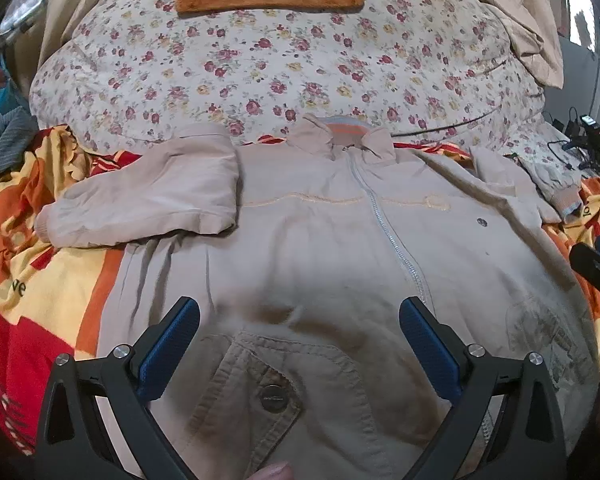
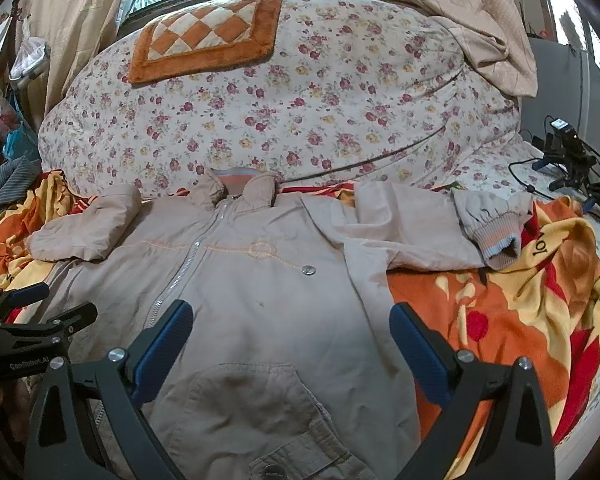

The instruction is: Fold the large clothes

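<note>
A beige zip-up jacket (image 1: 312, 240) (image 2: 260, 292) lies front up on a bed, collar at the far side. Its left sleeve (image 1: 148, 196) (image 2: 84, 228) is folded in over the chest. The right sleeve (image 2: 428, 228) stretches out sideways, ribbed cuff (image 2: 496, 240) on the blanket. My left gripper (image 1: 300, 320) hovers open over the lower left front, above a snap pocket flap (image 1: 272, 396). My right gripper (image 2: 292, 324) hangs open over the lower right front near the jacket's side edge. Each gripper shows at the rim of the other's view: the right gripper (image 1: 596, 268), the left gripper (image 2: 32, 320).
An orange, yellow and red blanket (image 2: 500, 320) lies under the jacket. Behind it bulges a floral quilt (image 1: 284, 64) with an orange checked mat (image 2: 208, 36) on top. Black cables and devices (image 2: 568, 152) sit at the far right, beige curtains behind, grey cloth (image 1: 4, 144) at left.
</note>
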`<state>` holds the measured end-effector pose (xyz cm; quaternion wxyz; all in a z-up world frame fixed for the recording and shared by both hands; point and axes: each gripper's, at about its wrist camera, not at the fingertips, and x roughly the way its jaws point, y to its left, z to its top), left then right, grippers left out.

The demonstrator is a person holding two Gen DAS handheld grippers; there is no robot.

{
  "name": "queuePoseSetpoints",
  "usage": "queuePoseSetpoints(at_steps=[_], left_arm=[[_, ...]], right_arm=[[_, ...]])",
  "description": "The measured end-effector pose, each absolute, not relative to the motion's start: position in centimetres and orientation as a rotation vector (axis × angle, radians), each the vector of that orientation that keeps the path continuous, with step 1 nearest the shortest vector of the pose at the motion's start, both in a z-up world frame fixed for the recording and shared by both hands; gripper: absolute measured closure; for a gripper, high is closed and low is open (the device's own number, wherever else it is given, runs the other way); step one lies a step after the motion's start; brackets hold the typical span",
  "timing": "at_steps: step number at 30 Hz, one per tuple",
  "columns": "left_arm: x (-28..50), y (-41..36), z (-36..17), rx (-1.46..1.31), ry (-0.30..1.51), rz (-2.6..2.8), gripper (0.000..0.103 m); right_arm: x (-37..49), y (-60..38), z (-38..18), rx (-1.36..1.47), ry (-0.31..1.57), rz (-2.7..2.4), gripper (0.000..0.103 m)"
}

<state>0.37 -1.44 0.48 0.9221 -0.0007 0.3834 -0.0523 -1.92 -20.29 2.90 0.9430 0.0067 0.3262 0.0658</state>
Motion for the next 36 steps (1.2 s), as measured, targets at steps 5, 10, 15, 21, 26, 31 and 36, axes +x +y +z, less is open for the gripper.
queuePoseSetpoints(at_steps=[5,10,15,21,26,31,36], left_arm=[[0.24,-1.38,0.53,-0.012,0.786,-0.112,0.012],[0.22,-1.52,0.47,0.0,0.789,-0.116,0.012],[0.09,-1.68,0.39,0.016,0.778,-0.11,0.012],[0.12,-1.32,0.3,-0.004,0.754,-0.09,0.012],[0.2,-1.23,0.26,-0.006,0.758,-0.087,0.012],[0.14,-1.23,0.43,-0.012,0.759,-0.099,0.012],[0.35,-1.03,0.19,-0.02,0.783,-0.088,0.012]], right_arm=[[-1.82,-20.23,2.83,0.011,0.663,0.136,0.003],[-1.89,-20.18,2.78,0.014,0.663,0.137,0.003],[-1.91,-20.17,2.79,0.015,0.663,0.136,0.003],[-1.88,-20.07,2.72,0.014,0.662,0.138,0.003],[-1.91,-20.06,2.72,0.014,0.663,0.139,0.003],[-1.97,-19.98,2.66,0.013,0.661,0.14,0.003],[-2.0,-19.86,2.68,0.011,0.661,0.142,0.003]])
